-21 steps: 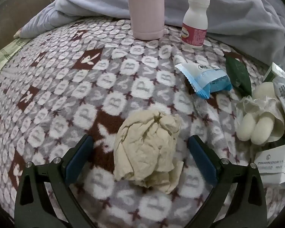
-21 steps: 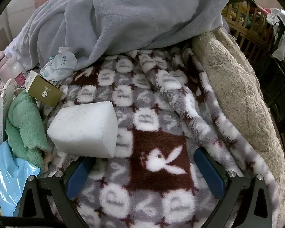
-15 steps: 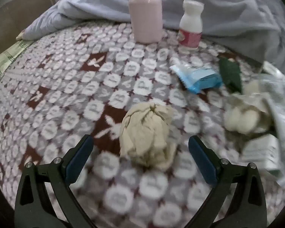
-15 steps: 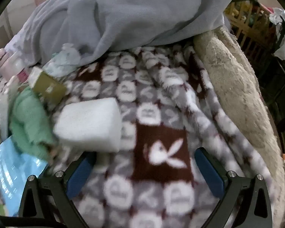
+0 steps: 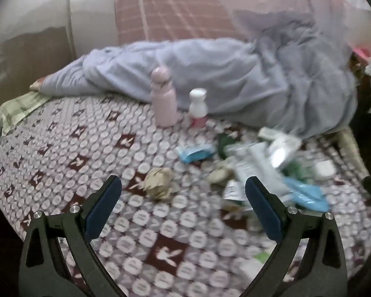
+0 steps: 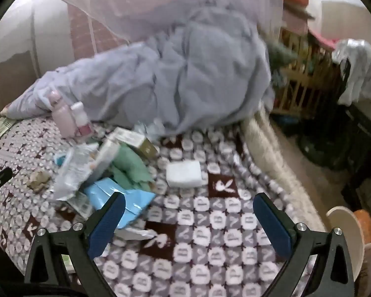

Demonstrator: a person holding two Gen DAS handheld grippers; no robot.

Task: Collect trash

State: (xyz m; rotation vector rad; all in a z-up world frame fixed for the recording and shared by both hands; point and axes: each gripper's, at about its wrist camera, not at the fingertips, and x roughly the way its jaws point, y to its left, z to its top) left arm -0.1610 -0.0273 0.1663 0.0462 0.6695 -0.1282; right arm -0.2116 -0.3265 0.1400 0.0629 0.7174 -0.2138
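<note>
Both grippers now sit farther back from the patterned blanket [image 5: 61, 148] than before. Left gripper [image 5: 183, 198], jaws apart, faces the crumpled paper ball [image 5: 158, 183]; right gripper [image 6: 189, 216], also spread, faces the white foam block [image 6: 184, 177] beside the wrapper pile [image 6: 91, 168].

Crumpled beige paper wad [image 5: 158, 183] on blanket [image 5: 61, 148]

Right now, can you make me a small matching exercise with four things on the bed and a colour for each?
Things:
1. tall bottle
2. paper ball
3. foam block
4. cloth

Colours:
A. white
B. green
C. pink
D. beige

Pairs: 1-C, 2-D, 3-A, 4-B
</note>
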